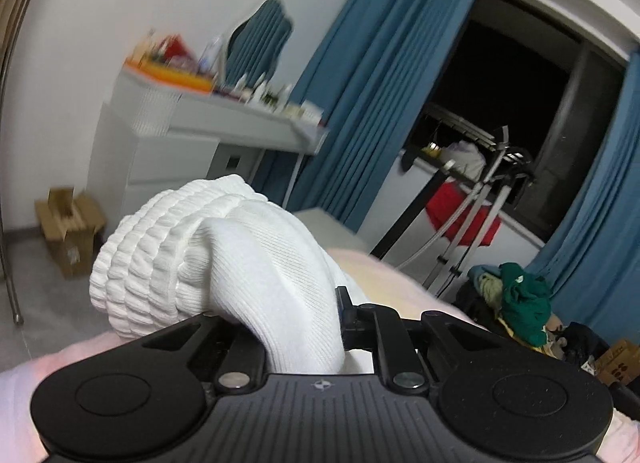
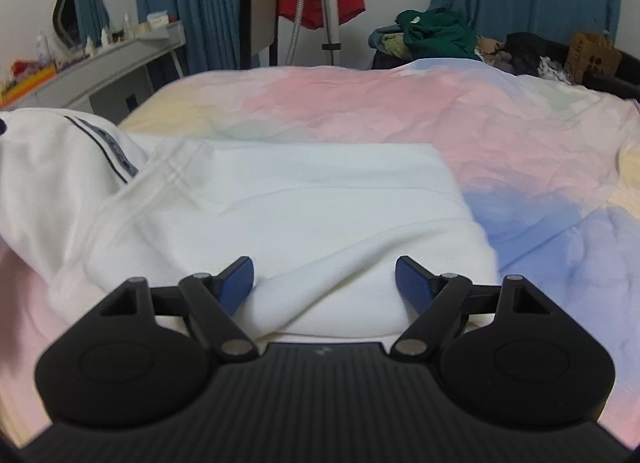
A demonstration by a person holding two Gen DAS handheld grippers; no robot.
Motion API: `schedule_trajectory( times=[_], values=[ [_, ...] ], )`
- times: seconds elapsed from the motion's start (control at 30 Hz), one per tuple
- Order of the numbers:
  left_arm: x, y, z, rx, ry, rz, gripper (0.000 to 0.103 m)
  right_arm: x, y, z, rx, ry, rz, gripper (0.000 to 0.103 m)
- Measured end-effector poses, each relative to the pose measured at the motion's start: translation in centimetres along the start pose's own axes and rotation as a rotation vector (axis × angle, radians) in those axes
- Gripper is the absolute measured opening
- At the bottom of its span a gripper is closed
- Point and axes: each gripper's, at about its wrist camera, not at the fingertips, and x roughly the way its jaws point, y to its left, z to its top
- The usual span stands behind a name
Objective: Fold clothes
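Apparently one white garment (image 2: 304,199): left hand-held gripper (image 1: 340,327) clamped on it, right hand-held gripper (image 2: 325,283) spread apart.

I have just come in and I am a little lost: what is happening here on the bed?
A person is folding a white garment on a pastel bedspread. The left gripper is shut on its ribbed cuff, held up. The right gripper is open, its fingers on either side of a fold of cloth.
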Motion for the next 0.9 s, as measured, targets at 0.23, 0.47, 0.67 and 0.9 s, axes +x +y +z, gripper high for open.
schedule_trajectory(
  times=[0.23,0.47,0.67,0.9],
  values=[
    [-4.6,-13.3,-3.0,0.183,-0.109,-0.079,0.012,-3.1,-4.8,0.9,0.16,-0.026,-0.003,0.08],
    [-8.3,-26.1,-11.7,0.357,-0.17,-0.193,0.012,-5.3,-10.8,2.0,0.312,-0.088,-0.037,0.08],
    [-8.5,-32.1,-23.0,0.535,-0.083,-0.243,0.014,-5.8,-16.5,1.6,0.488,-0.114,-0.026,0.08],
    [-7.4,-34.9,-30.3,0.732,0.037,-0.26,0.025,-4.8,-19.8,0.7,0.619,-0.121,0.078,0.082]
  ],
)
